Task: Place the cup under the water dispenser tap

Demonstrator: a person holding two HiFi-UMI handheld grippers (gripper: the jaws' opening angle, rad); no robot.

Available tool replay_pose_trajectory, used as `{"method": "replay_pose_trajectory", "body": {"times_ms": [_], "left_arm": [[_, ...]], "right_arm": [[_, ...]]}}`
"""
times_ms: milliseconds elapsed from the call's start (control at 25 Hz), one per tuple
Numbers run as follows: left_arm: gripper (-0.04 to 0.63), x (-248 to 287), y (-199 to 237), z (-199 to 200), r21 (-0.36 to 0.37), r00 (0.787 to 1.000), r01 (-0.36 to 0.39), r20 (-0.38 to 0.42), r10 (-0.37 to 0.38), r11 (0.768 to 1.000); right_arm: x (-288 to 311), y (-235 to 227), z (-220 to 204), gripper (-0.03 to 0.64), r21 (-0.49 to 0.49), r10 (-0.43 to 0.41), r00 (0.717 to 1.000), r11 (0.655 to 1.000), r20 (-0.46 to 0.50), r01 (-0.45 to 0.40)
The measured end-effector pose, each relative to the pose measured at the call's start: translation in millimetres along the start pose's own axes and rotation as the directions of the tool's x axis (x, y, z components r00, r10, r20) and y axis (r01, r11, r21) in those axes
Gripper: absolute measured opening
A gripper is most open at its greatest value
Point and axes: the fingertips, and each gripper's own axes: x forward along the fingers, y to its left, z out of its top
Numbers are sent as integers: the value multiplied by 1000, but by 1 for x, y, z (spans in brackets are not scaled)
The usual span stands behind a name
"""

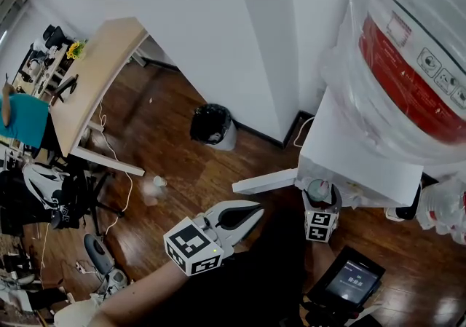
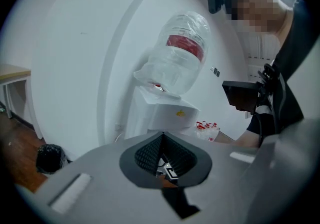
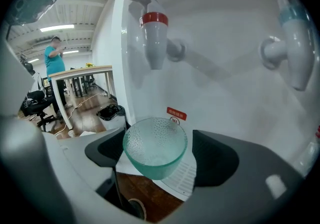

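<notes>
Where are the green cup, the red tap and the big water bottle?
green cup [image 3: 155, 164]: right gripper view, its pebbled front wall.
red tap [image 3: 154, 43]: right gripper view, its white spout.
water bottle [image 2: 184, 46]: left gripper view, its red label.

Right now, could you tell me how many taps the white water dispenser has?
2: the red-capped white tap upper left, the blue-capped white tap at the right edge.

Head view steeply down; right gripper view near dispenser, left farther (3 share it).
</notes>
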Motion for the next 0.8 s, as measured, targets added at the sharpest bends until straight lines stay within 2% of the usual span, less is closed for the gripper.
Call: {"method": "replay_pose_trajectory", "body": {"times_ms": [80, 360, 480, 600, 800], "left_arm": [[0, -4, -2, 3, -10, 1000, -3, -9, 3, 1000], [0, -28, -32, 40, -45, 999, 32, 15, -32, 998], [0, -49, -49, 60, -56, 998, 44, 38, -42, 997], [0, -73, -69, 71, -57, 996, 54, 73, -50, 997], [0, -115, -91, 78, -51, 987, 57, 156, -49, 997]], "right_arm": [[-6, 3, -3, 449, 12, 13, 999, 1000, -33, -13], [-68, 8, 12, 445, 16, 44, 990, 999, -133, -42], [-111, 18, 30, 411, 20, 69, 985, 998, -160, -67], [-160, 29, 54, 348, 9, 97, 981, 995, -171, -97], [-228, 52, 106, 239, 10, 165, 981, 986, -105, -165]]}}
